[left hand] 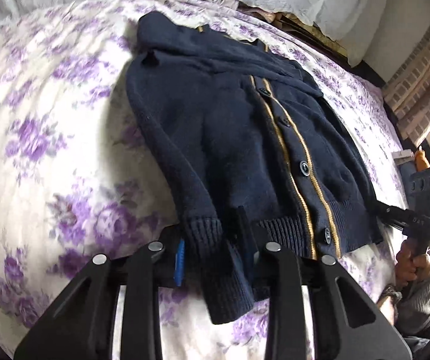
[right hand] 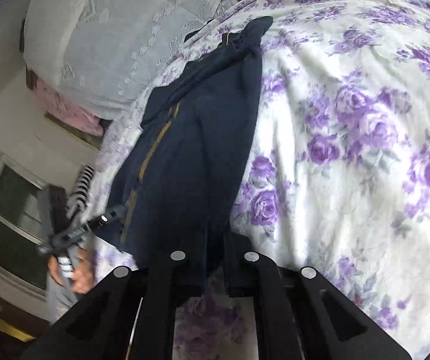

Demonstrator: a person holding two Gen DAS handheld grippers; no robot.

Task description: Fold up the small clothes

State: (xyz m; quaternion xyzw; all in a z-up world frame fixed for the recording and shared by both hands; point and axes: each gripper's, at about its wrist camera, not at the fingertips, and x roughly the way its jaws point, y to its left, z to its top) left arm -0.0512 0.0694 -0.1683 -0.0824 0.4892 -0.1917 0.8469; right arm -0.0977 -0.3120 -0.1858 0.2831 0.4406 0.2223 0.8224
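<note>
The left gripper (left hand: 212, 240) has its jaws closed on the ribbed cuff (left hand: 212, 255) of a sleeve, which passes between the fingers and hangs down below them. One finger carries a blue pad (left hand: 180, 258), touching the cuff's edge. The sleeve belongs to a navy cardigan (left hand: 233, 138) that spreads out ahead of the jaws, flat on a bedspread (left hand: 49, 120) printed with purple roses. Its button band, edged in tan stripes (left hand: 290, 156), runs away from the jaws toward the collar, with dark buttons (left hand: 304, 167) down the middle. The far sleeve lies folded across the chest.

The right gripper (right hand: 215, 258) pinches the cardigan's (right hand: 191, 156) hem at its other bottom corner; the dark cloth fills the gap between the jaws and drapes below them. Ahead of these jaws the cardigan stretches up the bedspread (right hand: 350, 150), tan stripe to the left.

Each camera catches the other tool off to the side: the right gripper (left hand: 395, 213) at the hem's far corner in the left view, the left gripper (right hand: 107, 219) beside the hem in the right view, each with a hand (left hand: 410, 265) on its handle. A pale lace cover (right hand: 119, 45) lies beyond the collar.
</note>
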